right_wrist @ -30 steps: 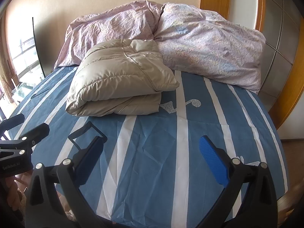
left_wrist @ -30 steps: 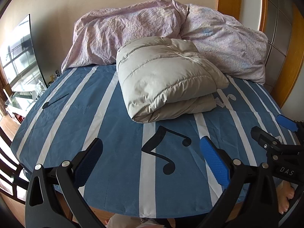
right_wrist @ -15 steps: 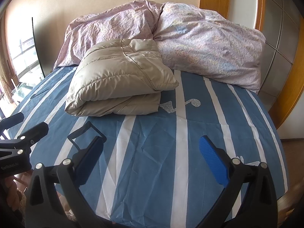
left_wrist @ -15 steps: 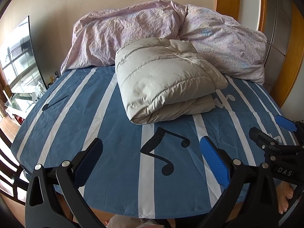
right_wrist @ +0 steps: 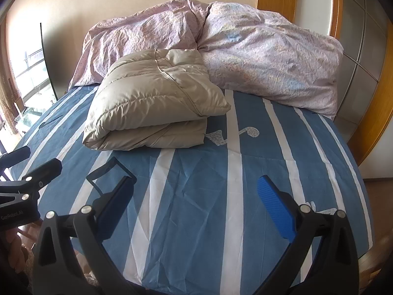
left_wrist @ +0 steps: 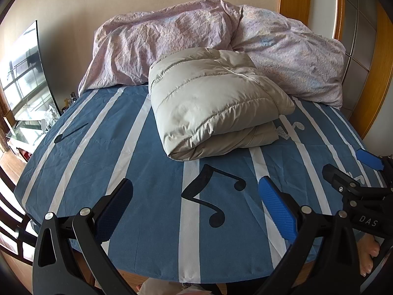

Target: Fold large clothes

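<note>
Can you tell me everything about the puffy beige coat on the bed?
The puffy beige coat is a quilted jacket of smooth, slightly shiny fabric with stitched rows. It is folded into a thick bundle, layers stacked, rounded fold toward the camera. It lies on the blue striped sheet, its far edge against the pink duvet. Neither gripper touches it.

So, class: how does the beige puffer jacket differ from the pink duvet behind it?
The puffer jacket is plain beige with quilted seams and folded into a compact bundle; the duvet is pink, finely patterned, crumpled and heaped loosely. The jacket is smaller. Both lie on the striped blue sheet.
</note>
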{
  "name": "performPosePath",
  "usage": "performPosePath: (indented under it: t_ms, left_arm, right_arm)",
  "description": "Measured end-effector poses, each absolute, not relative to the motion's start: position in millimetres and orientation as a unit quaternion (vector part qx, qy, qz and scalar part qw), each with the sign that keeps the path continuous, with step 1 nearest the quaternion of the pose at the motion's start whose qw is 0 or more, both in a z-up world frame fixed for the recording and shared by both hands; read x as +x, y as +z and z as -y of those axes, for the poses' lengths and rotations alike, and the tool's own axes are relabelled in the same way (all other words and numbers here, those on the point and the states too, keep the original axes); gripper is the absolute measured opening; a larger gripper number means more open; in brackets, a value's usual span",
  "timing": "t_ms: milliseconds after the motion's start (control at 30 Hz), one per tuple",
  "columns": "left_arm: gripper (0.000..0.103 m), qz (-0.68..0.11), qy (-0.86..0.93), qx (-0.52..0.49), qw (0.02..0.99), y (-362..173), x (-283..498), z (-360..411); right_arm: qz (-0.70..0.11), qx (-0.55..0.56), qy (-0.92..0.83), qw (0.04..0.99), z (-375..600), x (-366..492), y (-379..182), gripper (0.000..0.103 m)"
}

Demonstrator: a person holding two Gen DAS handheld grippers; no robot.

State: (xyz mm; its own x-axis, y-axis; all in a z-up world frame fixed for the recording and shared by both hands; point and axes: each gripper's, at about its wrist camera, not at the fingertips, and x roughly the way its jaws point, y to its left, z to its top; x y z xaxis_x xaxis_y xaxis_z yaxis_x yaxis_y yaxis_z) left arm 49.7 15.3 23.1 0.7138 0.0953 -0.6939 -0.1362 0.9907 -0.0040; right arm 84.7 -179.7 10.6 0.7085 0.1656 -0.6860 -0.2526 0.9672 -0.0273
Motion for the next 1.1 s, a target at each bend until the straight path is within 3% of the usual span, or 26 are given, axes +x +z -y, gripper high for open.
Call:
performPosePath:
  t_ms: [1100]
  left_arm:
    - [0.102, -0.375, 0.061, -0.027, 0.925, 21.2, 51.6, -12.4]
  right_arm:
    - [-0.368, -0.058, 0.115, 0.921, 180.5, 87.3, 4.6, 0.101]
